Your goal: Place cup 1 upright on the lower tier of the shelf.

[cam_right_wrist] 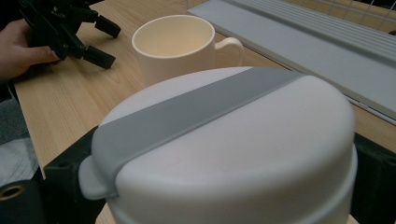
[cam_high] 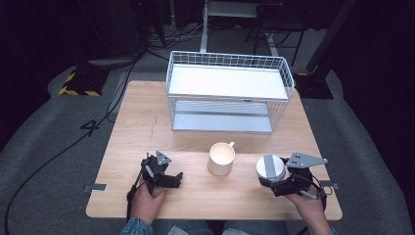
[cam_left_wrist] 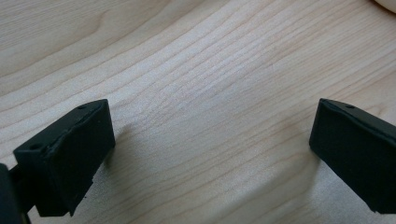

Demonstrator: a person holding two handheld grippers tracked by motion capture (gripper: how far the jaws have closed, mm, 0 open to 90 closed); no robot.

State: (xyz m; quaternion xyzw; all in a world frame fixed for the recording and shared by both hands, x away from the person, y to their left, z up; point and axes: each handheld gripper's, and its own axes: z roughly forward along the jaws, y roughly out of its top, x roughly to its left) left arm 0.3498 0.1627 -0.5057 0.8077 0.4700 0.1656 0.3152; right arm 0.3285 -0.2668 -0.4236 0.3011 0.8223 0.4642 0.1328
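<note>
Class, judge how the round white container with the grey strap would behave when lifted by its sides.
The container looks rigid, so it probably won't flex. Its smooth curved wall may slip between the right gripper jaws. Broad and squat, it seems unlikely to tip.

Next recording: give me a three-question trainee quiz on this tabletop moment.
1. True or false: the left claw has something between its jaws.
2. What sits between the right claw's jaws? A) cream mug B) white round container with a grey band C) wire rack
3. Which object stands between the two claws on the table?

Key:
1. False; its jaws stand apart over bare wood.
2. B, the white round container.
3. The cream mug, upright, nothing visible inside.
</note>
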